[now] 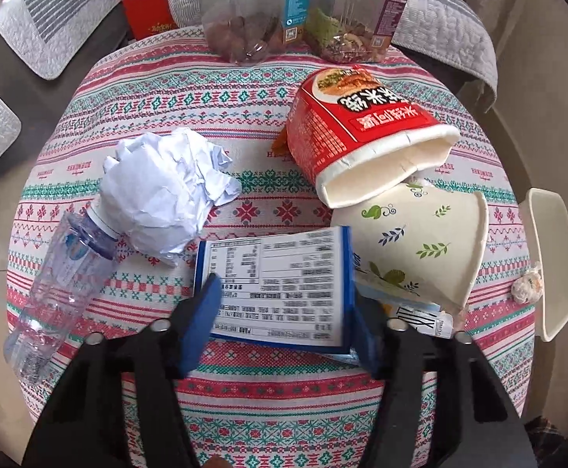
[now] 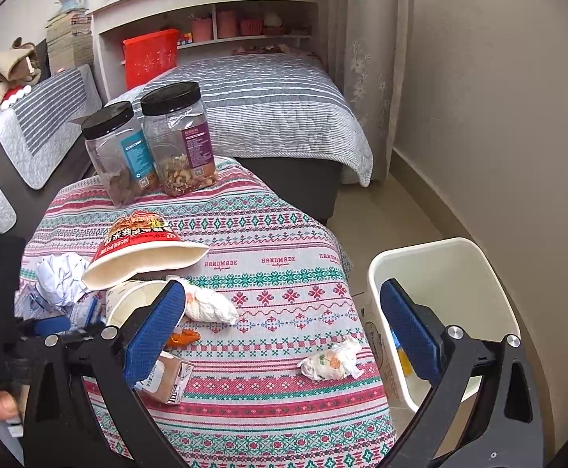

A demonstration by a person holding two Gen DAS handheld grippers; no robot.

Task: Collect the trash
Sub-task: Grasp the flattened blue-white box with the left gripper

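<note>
My left gripper (image 1: pixel 284 312) is shut on a blue-edged white box (image 1: pixel 280 280) and holds it over the patterned table (image 1: pixel 245 78). Around it lie a crumpled white paper (image 1: pixel 167 191), an empty clear bottle (image 1: pixel 61 277), a red noodle cup (image 1: pixel 361 132) on its side and a leaf-print paper cup (image 1: pixel 420 241). My right gripper (image 2: pixel 284 319) is open and empty above the table's right edge. Below it lie a small crumpled wrapper (image 2: pixel 332 358), a white wad (image 2: pixel 209 304), a small carton (image 2: pixel 170 378) and an orange scrap (image 2: pixel 182 337). A white trash bin (image 2: pixel 459 257) stands on the floor to the right.
Two black-lidded jars of nuts (image 2: pixel 120 152) (image 2: pixel 178 136) stand at the table's far edge. A grey striped bed (image 2: pixel 268 97) and sofa (image 2: pixel 38 124) lie behind. The bin (image 1: pixel 552 257) also shows in the left wrist view, beside the table's right edge.
</note>
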